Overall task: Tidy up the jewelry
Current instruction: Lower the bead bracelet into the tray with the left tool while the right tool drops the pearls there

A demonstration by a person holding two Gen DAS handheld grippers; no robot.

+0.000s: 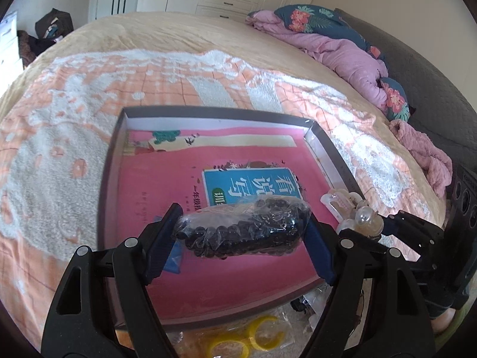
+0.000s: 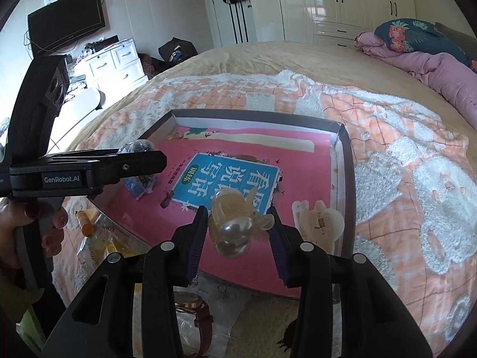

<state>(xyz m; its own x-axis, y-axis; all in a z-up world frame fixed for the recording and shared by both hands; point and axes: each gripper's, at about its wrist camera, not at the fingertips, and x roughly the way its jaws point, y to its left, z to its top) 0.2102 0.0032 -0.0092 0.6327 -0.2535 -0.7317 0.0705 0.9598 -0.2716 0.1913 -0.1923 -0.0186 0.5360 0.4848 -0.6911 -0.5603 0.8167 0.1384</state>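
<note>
Item 1: a clear plastic bag of dark beads [image 1: 243, 226], clamped between the two fingers of the left gripper [image 1: 243, 232] and held above the near half of the shallow box [image 1: 114, 137]. It is judged light and limp; the film looks slippery, the beads loose beneath it. The grip is taken across the bulk of the bag, where the beads give the pads something firm to bear on. A hold on bare film alone would probably slide.

Item 2: a pale hair claw with pearl-like ornaments [image 2: 235, 223], pinched by the right gripper [image 2: 238, 232] and held over the box's near right part. It is judged rigid, light and glossy, with teeth and ornaments that could snap or twist out under a hard squeeze. A hold across the flat sides of the body is advised, not on the rounded pearls.

Item 3: a second, whitish claw clip [image 2: 317, 214], lying inside the box near its right wall, on a pink booklet [image 2: 301, 176].

Unsorted pieces lie on the blanket [image 2: 417, 179] just in front of the box: yellow rings [image 1: 253, 337] and a wristwatch [image 2: 195, 313] in a clear wrapper.
</note>
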